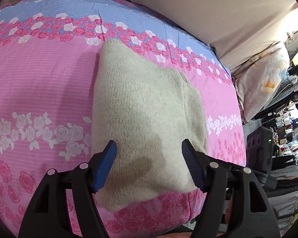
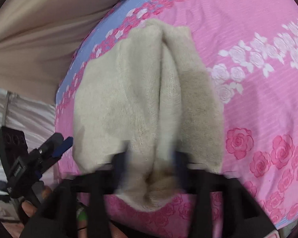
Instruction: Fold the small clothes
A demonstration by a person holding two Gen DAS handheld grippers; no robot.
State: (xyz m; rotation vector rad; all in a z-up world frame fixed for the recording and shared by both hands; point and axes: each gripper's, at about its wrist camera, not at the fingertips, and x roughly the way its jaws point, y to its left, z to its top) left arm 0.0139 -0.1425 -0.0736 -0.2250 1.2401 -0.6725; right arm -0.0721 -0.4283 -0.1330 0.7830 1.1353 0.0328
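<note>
A beige knit garment (image 1: 143, 107) lies folded on the pink rose-print bedsheet (image 1: 39, 83). My left gripper (image 1: 149, 146) hangs open just over the garment's near end, its blue pads (image 1: 107, 164) on either side of a darker patch and holding nothing. In the right wrist view the garment (image 2: 129, 91) shows a raised ridge running down its middle. My right gripper (image 2: 150, 158) is blurred, and the bunched near end of that ridge fills the gap between its jaws. The left gripper (image 2: 63, 144) shows at that view's left edge, held by a hand.
A beige wall or headboard (image 1: 208, 10) borders the far side of the bed. A floral pillow (image 1: 264, 79) and cluttered shelves (image 1: 288, 123) lie past the bed's right edge. The bed's near edge (image 1: 159, 218) runs just below the garment.
</note>
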